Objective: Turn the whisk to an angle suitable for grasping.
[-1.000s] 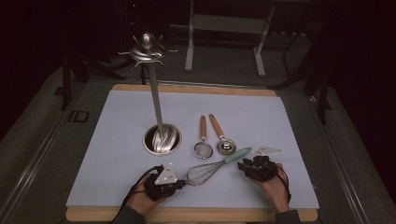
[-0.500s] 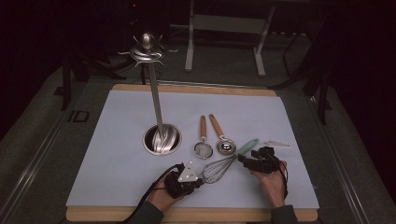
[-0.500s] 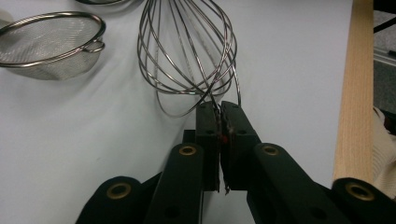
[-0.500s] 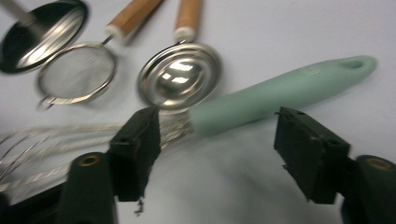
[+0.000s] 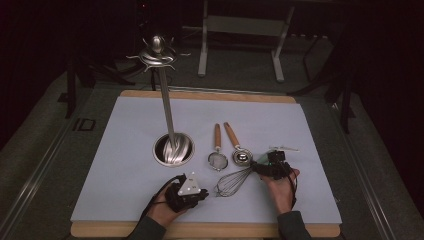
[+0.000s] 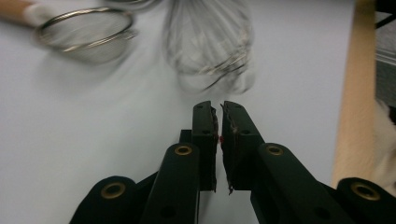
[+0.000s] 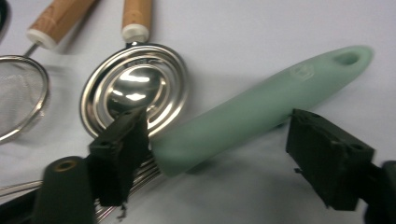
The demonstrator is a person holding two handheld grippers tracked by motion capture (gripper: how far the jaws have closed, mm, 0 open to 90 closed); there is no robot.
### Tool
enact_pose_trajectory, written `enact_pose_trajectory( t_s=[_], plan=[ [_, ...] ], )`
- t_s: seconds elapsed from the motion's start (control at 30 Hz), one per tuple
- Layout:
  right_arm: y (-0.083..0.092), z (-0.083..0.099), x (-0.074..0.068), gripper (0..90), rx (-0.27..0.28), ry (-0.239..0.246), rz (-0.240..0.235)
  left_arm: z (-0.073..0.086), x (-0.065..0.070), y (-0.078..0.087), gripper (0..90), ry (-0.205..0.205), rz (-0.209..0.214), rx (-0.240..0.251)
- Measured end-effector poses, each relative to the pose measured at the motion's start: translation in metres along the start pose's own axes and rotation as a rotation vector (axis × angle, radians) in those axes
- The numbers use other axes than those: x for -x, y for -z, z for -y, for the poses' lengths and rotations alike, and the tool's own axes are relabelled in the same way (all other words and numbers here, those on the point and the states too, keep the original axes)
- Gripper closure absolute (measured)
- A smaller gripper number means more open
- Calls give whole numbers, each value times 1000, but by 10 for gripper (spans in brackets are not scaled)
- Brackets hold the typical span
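- While the whisk (image 5: 235, 181) lies on the pale mat (image 5: 125, 150) near its front edge, its mint-green handle (image 7: 261, 109) points toward the right gripper (image 5: 272, 167) and its wire head toward the left gripper (image 5: 192, 192).
- The right gripper's jaws have just been opening; they now stand spread, one on each side of the handle, with the pads off it.
- The left gripper's jaws have just been opening too, yet only a thin slit parts them and nothing lies between; the whisk wires (image 6: 210, 42) sit just ahead of their tips.
- The strainer (image 5: 218, 160) and the steel scoop (image 5: 241, 156) crowd the whisk's far side.
- The utensil stand (image 5: 173, 148) rises left of them; open mat lies behind and left.
- The wooden board edge (image 6: 352, 88) runs close beside the left gripper.
- A round embossed mark (image 7: 301, 71) on the handle is too faint to read.
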State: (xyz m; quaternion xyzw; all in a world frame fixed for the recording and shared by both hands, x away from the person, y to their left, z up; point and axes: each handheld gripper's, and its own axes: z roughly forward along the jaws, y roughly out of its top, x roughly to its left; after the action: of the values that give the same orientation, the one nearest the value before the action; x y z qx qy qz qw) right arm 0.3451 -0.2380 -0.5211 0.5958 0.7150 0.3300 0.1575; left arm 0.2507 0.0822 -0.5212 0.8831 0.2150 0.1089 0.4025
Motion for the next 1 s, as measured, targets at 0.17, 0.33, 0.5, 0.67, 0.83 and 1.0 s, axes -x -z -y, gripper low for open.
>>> enact_pose_trajectory(
  t_s=[0.17,0.33,0.5,0.67,0.83,1.0],
  plan=[
    [0,-5,1,212,-37,19,12,9,-16,18,832,46,-55,20],
    [-6,-5,-3,190,-52,5,48,20,-31,35,829,94,-116,40],
    [-5,-9,1,198,-99,24,24,32,-46,50,823,140,-178,50],
    [-3,-17,17,334,-154,13,-42,42,-56,61,820,179,-230,60],
    [0,-21,29,446,-188,24,-86,48,-63,63,814,211,-241,69],
    [1,-26,33,486,-239,51,-94,51,-64,63,813,217,-253,60]
  ],
)
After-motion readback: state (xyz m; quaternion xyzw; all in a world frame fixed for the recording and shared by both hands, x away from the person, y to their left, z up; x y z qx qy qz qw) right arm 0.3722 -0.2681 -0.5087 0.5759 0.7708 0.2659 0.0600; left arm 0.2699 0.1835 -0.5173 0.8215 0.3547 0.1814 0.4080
